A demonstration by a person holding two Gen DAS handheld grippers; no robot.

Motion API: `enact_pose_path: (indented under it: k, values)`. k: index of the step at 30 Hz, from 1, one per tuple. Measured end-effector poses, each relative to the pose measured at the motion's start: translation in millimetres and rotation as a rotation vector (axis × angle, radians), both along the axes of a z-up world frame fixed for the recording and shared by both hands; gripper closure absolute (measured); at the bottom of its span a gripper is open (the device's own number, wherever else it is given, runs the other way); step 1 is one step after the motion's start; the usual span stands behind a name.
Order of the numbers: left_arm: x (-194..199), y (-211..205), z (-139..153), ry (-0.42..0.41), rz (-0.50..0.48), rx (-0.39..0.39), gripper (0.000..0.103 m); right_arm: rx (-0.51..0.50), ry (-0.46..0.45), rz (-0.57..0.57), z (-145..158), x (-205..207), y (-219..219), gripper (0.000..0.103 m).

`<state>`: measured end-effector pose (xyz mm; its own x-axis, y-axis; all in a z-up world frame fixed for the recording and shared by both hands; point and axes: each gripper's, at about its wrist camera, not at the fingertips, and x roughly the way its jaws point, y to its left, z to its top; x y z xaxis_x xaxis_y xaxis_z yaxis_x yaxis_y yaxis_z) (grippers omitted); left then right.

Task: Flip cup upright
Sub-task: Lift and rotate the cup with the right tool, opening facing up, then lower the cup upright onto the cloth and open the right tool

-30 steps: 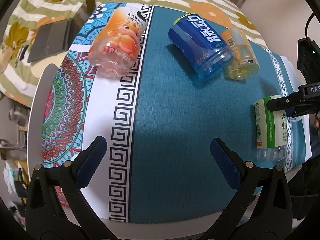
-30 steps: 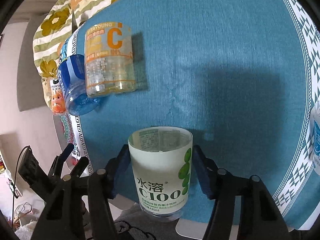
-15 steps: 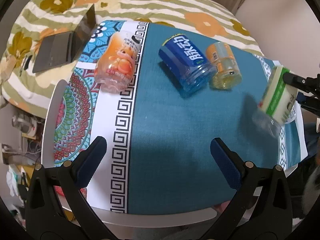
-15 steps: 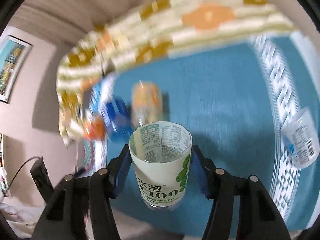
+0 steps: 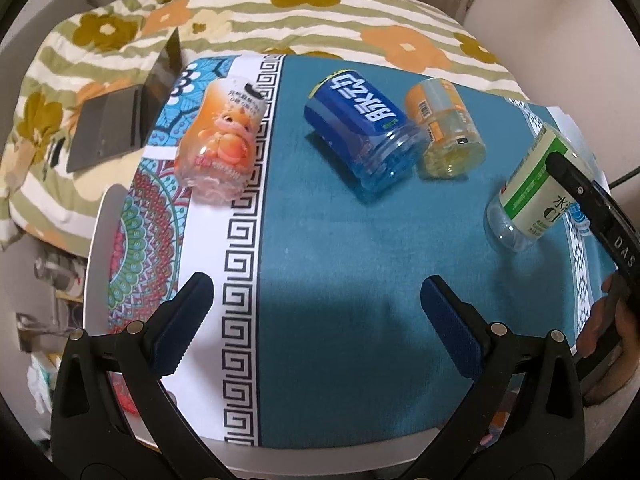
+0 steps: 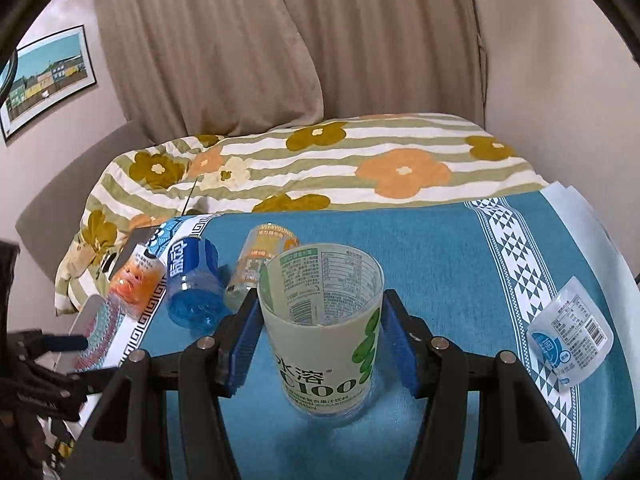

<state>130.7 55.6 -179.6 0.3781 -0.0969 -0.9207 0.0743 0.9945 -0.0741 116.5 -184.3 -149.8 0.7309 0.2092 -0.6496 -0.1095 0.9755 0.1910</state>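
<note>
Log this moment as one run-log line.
right gripper: shut on green-label cup, mouth up | cup base: at blue cloth, contact unclear | left gripper: open, empty

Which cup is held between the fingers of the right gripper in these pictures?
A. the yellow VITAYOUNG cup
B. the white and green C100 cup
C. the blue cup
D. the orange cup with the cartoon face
B: in the right wrist view the right gripper has its blue pads on both sides of the white and green C100 cup, whose open mouth faces up, while the other cups lie on the tablecloth.
</note>
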Motion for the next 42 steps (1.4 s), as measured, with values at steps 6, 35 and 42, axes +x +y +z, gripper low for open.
enact_pose_path:
  k: [6, 35, 42]
  values:
    - [-1.8, -8.6, -1.6, 0.005, -0.024, -0.001, 0.000, -0.048, -0.012, 0.033, -3.7, -14.5, 6.7, 0.048]
    - [-28.0, -11.2, -5.4, 0.022, -0.006, -0.004, 0.000, -0.122, 0.042, 0.082, -12.8, -37.6, 23.0, 0.007]
    - [-34.4, -17.1, -0.3, 0.016, 0.009, 0.003, 0.000, -0.117, 0.041, 0.086, -16.1, -39.8, 18.6, 0.001]
